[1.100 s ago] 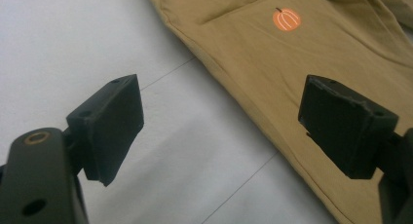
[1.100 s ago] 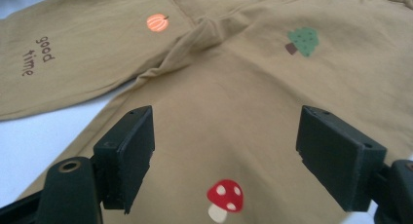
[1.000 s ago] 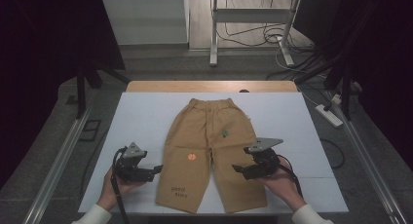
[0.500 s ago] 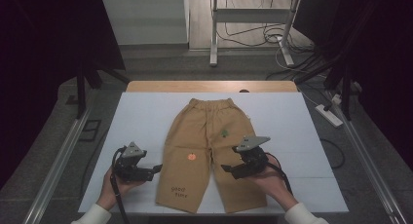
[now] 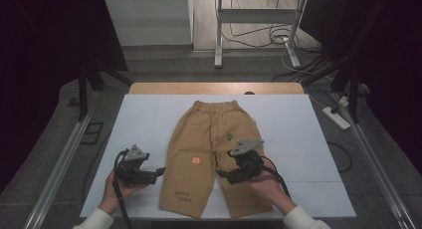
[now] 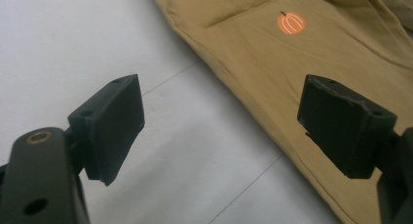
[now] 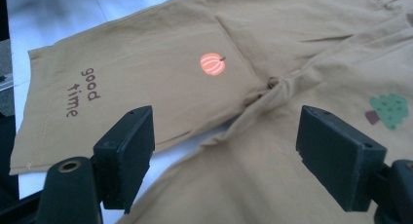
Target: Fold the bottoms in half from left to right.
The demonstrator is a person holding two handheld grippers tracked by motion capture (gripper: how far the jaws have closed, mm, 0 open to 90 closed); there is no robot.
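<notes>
Both my left gripper (image 5: pixel 158 170) and right gripper (image 5: pixel 222 175) gape wide, grasping nothing, over a white table (image 5: pixel 144 124); dim room, tan shorts (image 5: pixel 209 139) flat, pumpkin-printed.

This looks like a lab or recording studio, not a home. A table (image 5: pixel 149 119) covered in white sheeting sits at the centre of the high view, flanked by metal rails (image 5: pixel 59 164) at lower left and right. Dark curtains (image 5: pixel 50 35) fill the upper corners. Loose cables (image 5: pixel 259 37) trail around a white metal stand (image 5: pixel 219 35) at top centre, and a power strip (image 5: pixel 337 117) lies at the right.
</notes>
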